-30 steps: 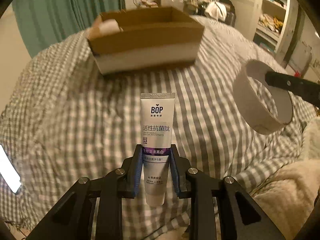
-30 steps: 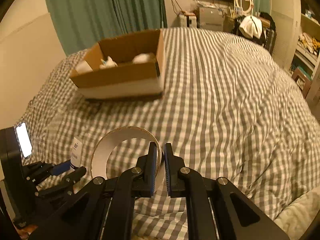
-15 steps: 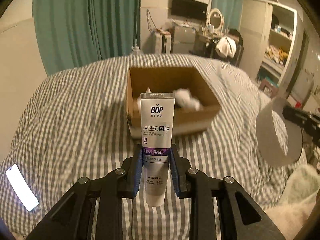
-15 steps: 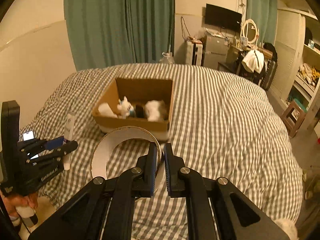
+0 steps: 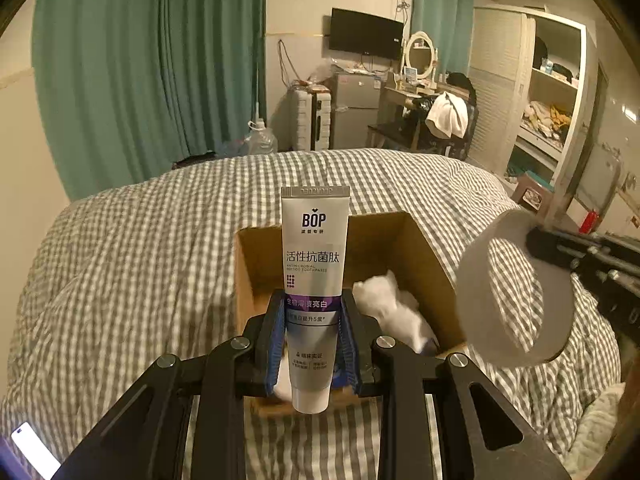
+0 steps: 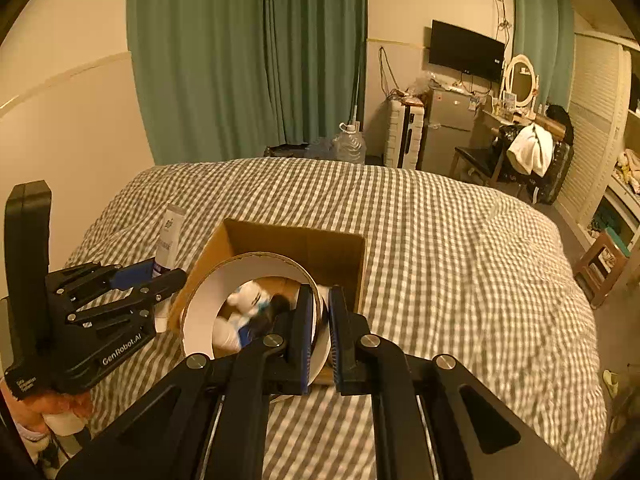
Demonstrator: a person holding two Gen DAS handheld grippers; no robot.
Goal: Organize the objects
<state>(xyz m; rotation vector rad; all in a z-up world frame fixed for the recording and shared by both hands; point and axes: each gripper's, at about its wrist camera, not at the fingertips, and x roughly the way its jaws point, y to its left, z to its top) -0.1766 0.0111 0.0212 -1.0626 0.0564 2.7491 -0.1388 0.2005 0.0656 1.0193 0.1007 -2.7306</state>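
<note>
Toothpaste tube (image 5: 313,276) between left hand-held gripper (image 5: 313,344) pads

A home bedroom: checkered bed (image 6: 420,240), vanity mirror (image 6: 521,80), wardrobe (image 5: 532,92).

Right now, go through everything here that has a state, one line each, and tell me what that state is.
left gripper: jaws shut on the toothpaste tube
toothpaste tube: held upright, cap end down
right gripper: jaws shut on the tape roll's wall
tape roll: held in the air
cardboard box: open, on the bed, holding white soft items
phone: screen lit
television: off
</note>
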